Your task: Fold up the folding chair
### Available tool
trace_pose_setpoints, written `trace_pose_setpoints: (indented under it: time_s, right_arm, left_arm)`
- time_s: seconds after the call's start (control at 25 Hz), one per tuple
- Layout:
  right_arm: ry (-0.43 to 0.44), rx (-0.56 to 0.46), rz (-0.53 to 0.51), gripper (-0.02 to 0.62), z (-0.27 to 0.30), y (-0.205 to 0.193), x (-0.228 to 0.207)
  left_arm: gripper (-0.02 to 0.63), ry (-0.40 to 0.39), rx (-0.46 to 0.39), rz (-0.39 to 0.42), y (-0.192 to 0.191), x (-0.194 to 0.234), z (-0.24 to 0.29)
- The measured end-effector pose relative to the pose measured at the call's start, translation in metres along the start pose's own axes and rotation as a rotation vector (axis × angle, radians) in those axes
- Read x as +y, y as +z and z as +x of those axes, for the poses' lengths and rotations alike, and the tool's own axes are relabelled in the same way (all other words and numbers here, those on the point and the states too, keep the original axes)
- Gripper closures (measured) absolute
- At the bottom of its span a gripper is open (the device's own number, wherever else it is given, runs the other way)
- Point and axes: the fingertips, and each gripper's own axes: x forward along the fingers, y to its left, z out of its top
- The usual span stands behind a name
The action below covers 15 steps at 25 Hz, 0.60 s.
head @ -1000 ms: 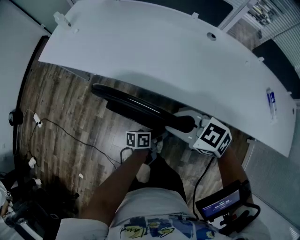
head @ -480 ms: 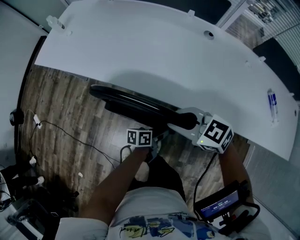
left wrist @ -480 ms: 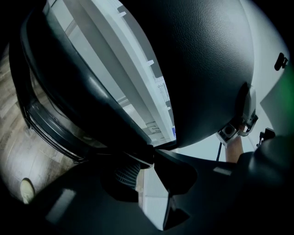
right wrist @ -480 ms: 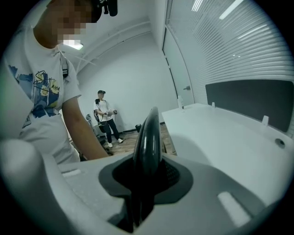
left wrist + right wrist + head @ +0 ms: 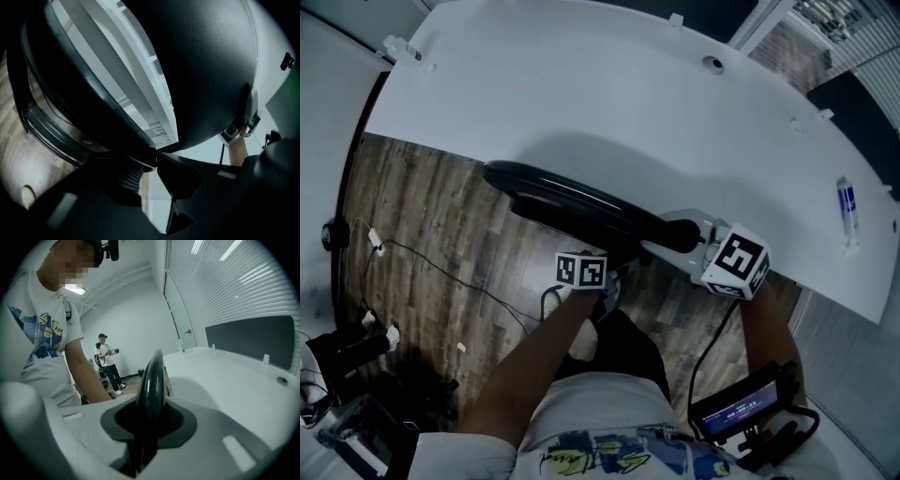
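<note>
The black folding chair (image 5: pixel 572 201) is folded flat and held on edge above the wood floor, close to the white table. In the head view it is a long dark blade running left to right. My right gripper (image 5: pixel 677 240) is shut on its right end; in the right gripper view the chair's thin edge (image 5: pixel 151 380) rises upright between the jaws of the right gripper (image 5: pixel 146 425). My left gripper (image 5: pixel 617 259) grips the chair from the near side. In the left gripper view the chair's black shell (image 5: pixel 206 70) fills the frame, and the left gripper (image 5: pixel 155 161) pinches its lower rim.
The white table (image 5: pixel 609 94) curves across the far side, with a small blue-labelled object (image 5: pixel 846 208) near its right end. Cables (image 5: pixel 422 259) and dark gear (image 5: pixel 356 356) lie on the wood floor at left. Another person (image 5: pixel 108 363) stands far off in the room.
Both grippers have carried the chair a little to the right, and the right gripper now sits closer to the table's edge. Both grips look the same.
</note>
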Motion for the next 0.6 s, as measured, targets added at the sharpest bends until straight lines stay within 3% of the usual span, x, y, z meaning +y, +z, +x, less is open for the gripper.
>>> trace_pose_setpoints:
  time_s: [0.6]
  right_arm:
    - [-0.012, -0.009, 0.033, 0.518, -0.004, 0.000, -0.026]
  left_arm:
    - [0.509, 0.007, 0.002, 0.009, 0.015, 0.002, 0.011]
